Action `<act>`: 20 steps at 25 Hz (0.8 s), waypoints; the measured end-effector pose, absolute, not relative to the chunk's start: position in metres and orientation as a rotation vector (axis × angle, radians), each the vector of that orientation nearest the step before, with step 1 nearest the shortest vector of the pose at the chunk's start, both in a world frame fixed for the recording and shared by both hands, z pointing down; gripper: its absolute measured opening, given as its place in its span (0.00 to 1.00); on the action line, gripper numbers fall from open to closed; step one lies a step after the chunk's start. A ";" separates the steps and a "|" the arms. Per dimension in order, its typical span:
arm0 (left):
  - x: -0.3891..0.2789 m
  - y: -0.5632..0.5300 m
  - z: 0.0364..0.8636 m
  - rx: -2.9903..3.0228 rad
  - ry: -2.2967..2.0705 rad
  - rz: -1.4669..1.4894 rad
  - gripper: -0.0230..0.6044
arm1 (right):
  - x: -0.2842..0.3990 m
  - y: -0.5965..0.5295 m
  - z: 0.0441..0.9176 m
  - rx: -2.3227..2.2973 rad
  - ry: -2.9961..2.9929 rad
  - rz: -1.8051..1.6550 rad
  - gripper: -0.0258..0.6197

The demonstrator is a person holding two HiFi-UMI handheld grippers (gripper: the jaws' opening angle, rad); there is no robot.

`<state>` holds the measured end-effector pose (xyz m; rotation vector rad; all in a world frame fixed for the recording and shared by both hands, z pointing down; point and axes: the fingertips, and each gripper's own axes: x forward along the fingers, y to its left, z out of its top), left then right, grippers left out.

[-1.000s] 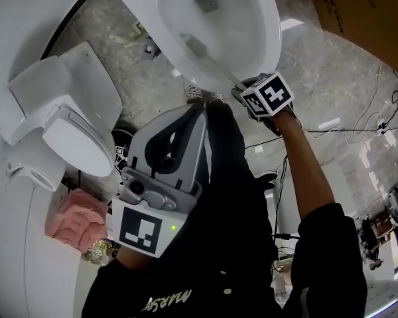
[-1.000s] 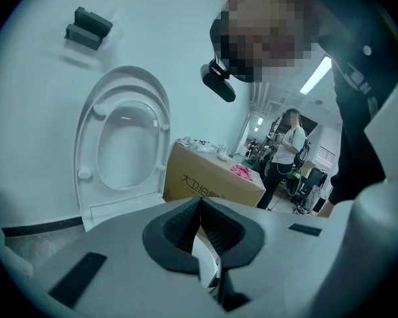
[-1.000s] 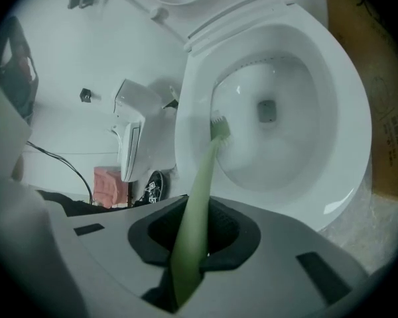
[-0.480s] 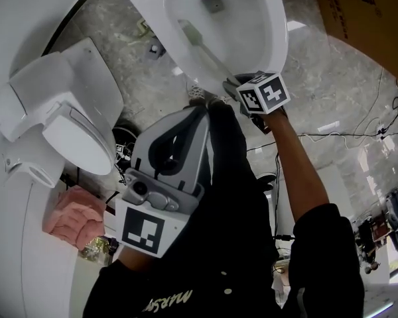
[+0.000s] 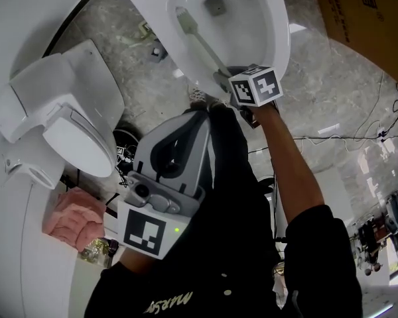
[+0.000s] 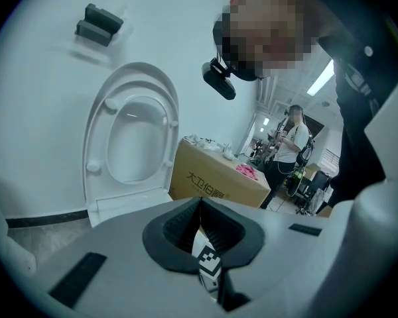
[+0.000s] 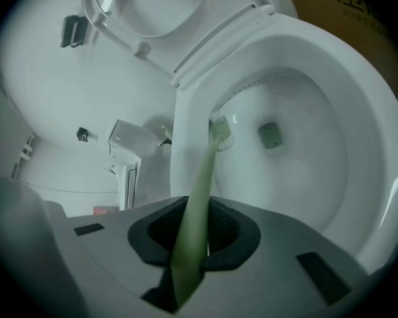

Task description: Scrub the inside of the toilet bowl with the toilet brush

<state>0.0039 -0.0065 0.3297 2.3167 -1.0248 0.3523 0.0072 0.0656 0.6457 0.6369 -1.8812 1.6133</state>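
Observation:
The white toilet bowl (image 5: 268,25) lies open at the top of the head view, with a grey drain (image 5: 215,5) at its bottom. My right gripper (image 5: 223,78) hangs over the near rim, shut on the pale green handle of the toilet brush (image 5: 202,45). In the right gripper view the brush head (image 7: 220,132) presses on the bowl's left inner wall (image 7: 192,121), left of the drain (image 7: 270,135). My left gripper (image 5: 200,112) is held back by the person's body, jaws together with nothing between them. The left gripper view looks past my left gripper (image 6: 200,203) at the raised seat (image 6: 129,134).
Another white toilet (image 5: 66,111) stands to the left, with a pink cloth (image 5: 66,217) below it. A cardboard box (image 5: 358,18) sits at the upper right and cables (image 5: 358,138) run over the marble floor. A person (image 6: 288,151) stands far off behind the box (image 6: 215,177).
The right gripper has shifted left and slightly up, pushing the brush head farther up the bowl's left inner wall. The left gripper has stayed where it was.

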 end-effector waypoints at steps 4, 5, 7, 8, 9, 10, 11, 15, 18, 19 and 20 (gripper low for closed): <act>0.005 -0.006 0.333 2.318 -1.020 0.354 0.08 | 0.002 0.049 0.646 0.697 -1.884 1.661 0.15; 0.006 -0.007 0.334 2.320 -1.018 0.355 0.08 | 0.002 0.045 0.646 0.714 -1.883 1.666 0.15; 0.006 -0.008 0.336 2.325 -1.015 0.360 0.08 | 0.003 0.041 0.648 0.740 -1.880 1.654 0.15; 0.006 -0.008 0.338 2.329 -1.012 0.363 0.08 | 0.005 0.039 0.649 0.751 -1.878 1.647 0.15; 0.007 -0.008 0.340 2.333 -1.008 0.367 0.08 | 0.006 0.038 0.651 0.765 -1.878 1.643 0.15; 0.007 -0.008 0.342 2.337 -1.005 0.372 0.08 | 0.007 0.035 0.651 0.780 -1.879 1.643 0.15; 0.008 -0.009 0.344 2.339 -1.002 0.376 0.08 | 0.008 0.032 0.651 0.796 -1.881 1.642 0.15; 0.012 -0.012 0.356 2.341 -1.000 0.389 0.08 | 0.014 0.024 0.653 0.833 -1.887 1.629 0.15; 0.015 -0.015 0.363 2.344 -0.995 0.400 0.08 | 0.022 0.019 0.651 0.893 -1.864 1.628 0.15; 0.017 -0.016 0.364 2.347 -0.992 0.402 0.08 | 0.026 0.018 0.650 0.922 -1.851 1.636 0.15; 0.019 -0.018 0.365 2.350 -0.988 0.401 0.08 | 0.032 0.019 0.649 0.949 -1.834 1.635 0.15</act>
